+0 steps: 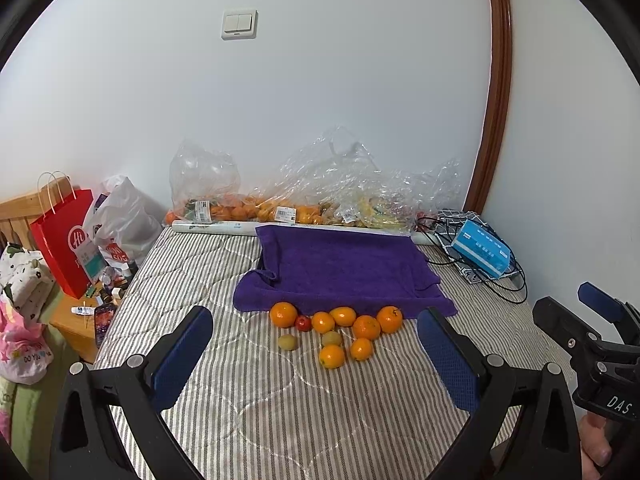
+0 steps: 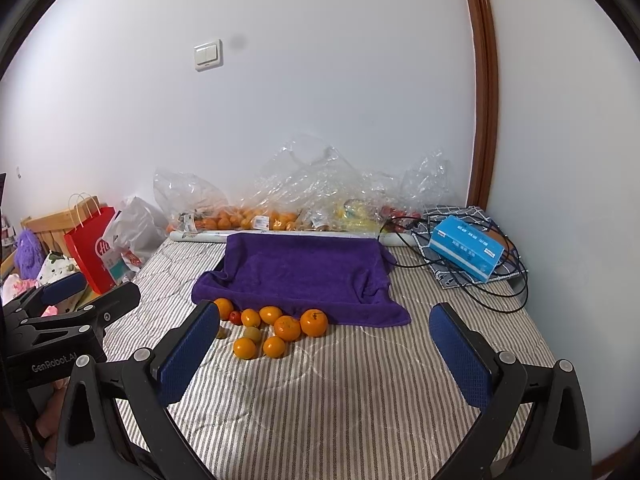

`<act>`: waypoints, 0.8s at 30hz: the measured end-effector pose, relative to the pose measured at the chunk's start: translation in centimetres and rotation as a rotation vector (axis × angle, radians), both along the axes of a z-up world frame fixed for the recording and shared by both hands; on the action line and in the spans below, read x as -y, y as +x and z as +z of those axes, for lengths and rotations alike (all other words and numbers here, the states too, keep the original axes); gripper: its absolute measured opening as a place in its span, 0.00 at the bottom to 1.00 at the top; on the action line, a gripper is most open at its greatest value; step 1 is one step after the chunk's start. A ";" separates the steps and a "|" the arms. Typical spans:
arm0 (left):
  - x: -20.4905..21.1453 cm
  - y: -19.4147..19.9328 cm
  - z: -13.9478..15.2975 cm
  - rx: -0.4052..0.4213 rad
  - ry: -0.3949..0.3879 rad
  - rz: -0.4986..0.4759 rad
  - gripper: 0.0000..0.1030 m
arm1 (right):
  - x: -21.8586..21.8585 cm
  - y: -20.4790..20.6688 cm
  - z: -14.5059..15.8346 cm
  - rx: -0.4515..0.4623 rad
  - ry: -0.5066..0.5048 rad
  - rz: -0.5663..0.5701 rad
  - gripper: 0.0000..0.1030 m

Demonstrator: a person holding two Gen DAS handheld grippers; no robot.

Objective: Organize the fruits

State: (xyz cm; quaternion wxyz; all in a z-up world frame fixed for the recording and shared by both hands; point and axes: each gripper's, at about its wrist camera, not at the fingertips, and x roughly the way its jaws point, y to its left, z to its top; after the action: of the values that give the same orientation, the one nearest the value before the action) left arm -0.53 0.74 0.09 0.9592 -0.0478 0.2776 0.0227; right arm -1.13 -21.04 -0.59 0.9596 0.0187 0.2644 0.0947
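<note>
A home bedroom: striped mattress, wooden headboard, shopping bags, folded clothes beside it

- The left gripper hangs above a striped mattress, its blue-padded jaws spread wide and empty.
- Between the jaws, loose fruit lies in a cluster just in front of a purple towel: seven oranges, a small red fruit and two greenish-brown ones, perhaps kiwis.
- Clear plastic bags holding more oranges line the wall.
- The right gripper shows at the right edge.
</note>
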 end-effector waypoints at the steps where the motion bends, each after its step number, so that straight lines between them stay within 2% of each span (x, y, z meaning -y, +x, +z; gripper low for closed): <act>1: 0.0 0.0 0.1 0.000 -0.001 -0.001 1.00 | 0.0 0.0 0.0 0.001 -0.001 0.001 1.00; 15: -0.1 0.4 0.3 0.002 0.004 -0.002 1.00 | -0.3 0.1 -0.1 0.000 0.002 0.001 1.00; 24: -1.7 3.6 -1.5 -0.036 -0.015 -0.001 1.00 | -1.0 3.5 -1.6 -0.039 -0.011 -0.007 1.00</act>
State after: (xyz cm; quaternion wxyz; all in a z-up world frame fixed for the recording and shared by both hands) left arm 3.06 2.45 -1.42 0.9536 -0.0546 0.2952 0.0209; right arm 2.34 -20.08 -2.19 0.9547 0.0163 0.2832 0.0895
